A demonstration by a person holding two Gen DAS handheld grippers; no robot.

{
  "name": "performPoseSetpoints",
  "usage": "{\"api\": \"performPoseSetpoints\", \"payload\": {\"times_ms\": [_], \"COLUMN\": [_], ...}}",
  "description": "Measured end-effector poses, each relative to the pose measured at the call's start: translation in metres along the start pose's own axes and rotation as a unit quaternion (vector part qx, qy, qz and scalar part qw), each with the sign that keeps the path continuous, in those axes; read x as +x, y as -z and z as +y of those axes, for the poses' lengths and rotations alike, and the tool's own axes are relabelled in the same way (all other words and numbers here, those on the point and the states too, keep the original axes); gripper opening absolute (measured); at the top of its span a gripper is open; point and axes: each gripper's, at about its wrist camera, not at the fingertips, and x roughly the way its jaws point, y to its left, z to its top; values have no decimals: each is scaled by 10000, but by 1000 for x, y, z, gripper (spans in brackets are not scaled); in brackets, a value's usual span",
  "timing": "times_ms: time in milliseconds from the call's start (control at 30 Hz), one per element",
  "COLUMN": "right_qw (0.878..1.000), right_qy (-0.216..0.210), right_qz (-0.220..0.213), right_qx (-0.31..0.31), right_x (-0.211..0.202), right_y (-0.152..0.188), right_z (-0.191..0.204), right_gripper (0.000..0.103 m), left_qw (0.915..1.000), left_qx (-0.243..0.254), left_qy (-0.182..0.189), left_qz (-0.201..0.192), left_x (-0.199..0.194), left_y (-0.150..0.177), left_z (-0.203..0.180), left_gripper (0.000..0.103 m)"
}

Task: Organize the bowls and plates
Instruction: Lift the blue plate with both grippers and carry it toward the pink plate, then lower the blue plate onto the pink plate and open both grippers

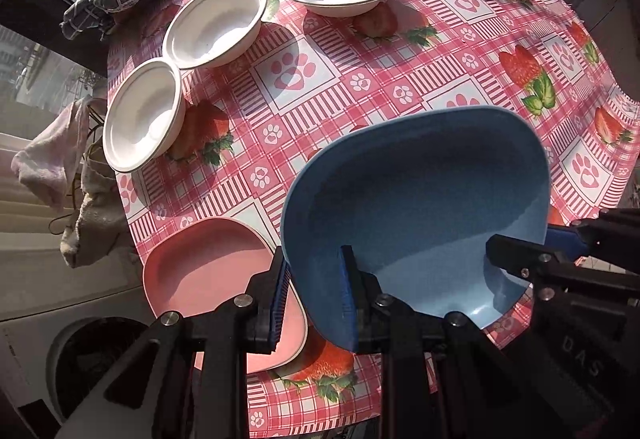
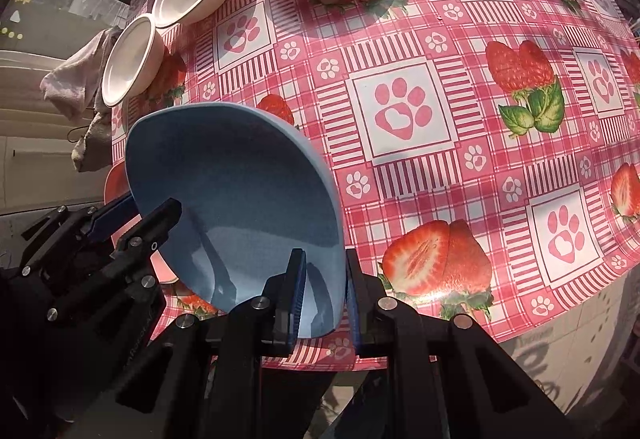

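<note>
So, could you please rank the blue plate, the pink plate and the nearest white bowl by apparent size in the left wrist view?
1. blue plate, though it is lifted nearest the camera
2. pink plate, partly hidden
3. nearest white bowl

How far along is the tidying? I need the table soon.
Done: nothing stacked yet. In hand: the left gripper and right gripper both clamp the blue plate, lifted beside the pink plate. Left: three white bowls sit unstacked.
</note>
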Motion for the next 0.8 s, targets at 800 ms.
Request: {"api": "performPoseSetpoints", "payload": {"times_ms": [800], "right_qw": [9932], "right_qy": [60], "right_qz": [303], "right_qx": [-1126], "right_x": [13], "right_y": [-2], "right_z": [91], "right_gripper": [22], "left_qw": [9918], "left_qx": [-1247], "left_qy": [2], "left_qz": [-296], "left_x": [-14], "left_y": [47], "left_z": [93], "left_gripper": [25]}}
